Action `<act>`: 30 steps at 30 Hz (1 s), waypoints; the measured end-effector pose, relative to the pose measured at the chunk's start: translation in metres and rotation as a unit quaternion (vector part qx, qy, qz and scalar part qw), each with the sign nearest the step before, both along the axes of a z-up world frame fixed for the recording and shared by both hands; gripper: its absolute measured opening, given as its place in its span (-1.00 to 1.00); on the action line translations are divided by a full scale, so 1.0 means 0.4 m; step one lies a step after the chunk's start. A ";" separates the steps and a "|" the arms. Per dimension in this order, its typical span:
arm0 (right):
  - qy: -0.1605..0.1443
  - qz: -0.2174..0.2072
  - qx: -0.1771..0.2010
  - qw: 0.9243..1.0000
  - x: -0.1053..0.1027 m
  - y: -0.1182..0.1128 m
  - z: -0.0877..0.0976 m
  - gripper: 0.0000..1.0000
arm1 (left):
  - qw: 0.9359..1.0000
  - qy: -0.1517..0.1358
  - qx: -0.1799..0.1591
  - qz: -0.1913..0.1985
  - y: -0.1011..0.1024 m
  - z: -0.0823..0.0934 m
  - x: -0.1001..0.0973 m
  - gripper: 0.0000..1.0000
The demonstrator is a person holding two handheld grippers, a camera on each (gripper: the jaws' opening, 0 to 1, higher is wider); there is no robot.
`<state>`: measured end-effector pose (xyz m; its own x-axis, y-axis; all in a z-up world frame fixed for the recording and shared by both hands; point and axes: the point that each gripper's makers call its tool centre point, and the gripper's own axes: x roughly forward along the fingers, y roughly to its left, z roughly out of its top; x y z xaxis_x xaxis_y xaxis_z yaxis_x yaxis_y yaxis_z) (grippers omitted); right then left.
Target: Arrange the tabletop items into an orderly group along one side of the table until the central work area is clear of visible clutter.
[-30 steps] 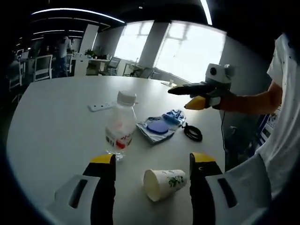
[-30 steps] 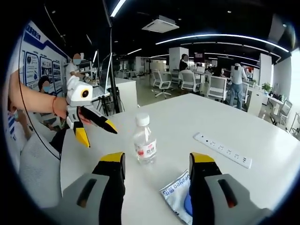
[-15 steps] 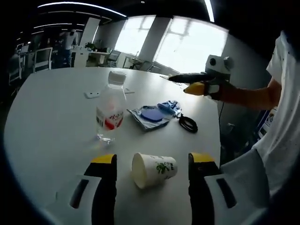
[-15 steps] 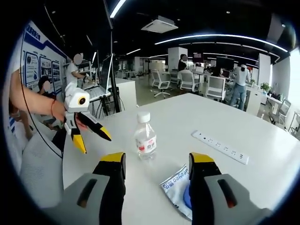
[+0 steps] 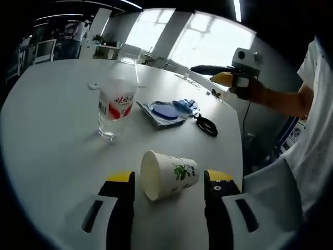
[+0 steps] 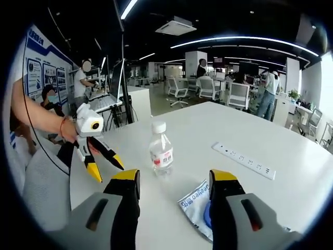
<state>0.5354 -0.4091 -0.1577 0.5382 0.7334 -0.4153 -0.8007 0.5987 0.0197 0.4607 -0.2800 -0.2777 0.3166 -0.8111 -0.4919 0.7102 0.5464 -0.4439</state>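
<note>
A paper cup printed with green leaves is being framed on its side between the wide-spread left gripper. The right gripper, likewise spread and empty, is being aimed at the red-labelled bottle; label writing cannot be read.

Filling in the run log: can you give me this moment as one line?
left gripper: open, jaws flanking tipped paper cup | right gripper: open, holding nothing | bottle upright | power strip on table
</note>
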 end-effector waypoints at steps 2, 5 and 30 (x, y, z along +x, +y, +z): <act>0.000 0.000 -0.002 1.000 0.000 0.000 -0.001 0.04 | 1.000 0.002 0.000 -0.002 -0.002 -0.008 -0.001 0.01; 0.000 0.000 -0.003 1.000 0.000 0.002 -0.001 0.04 | 1.000 0.011 -0.003 -0.009 -0.010 -0.026 -0.006 -0.03; 0.010 0.003 -0.013 1.000 0.012 0.007 -0.031 -0.04 | 0.997 0.023 -0.030 -0.064 -0.037 -0.047 -0.010 -0.91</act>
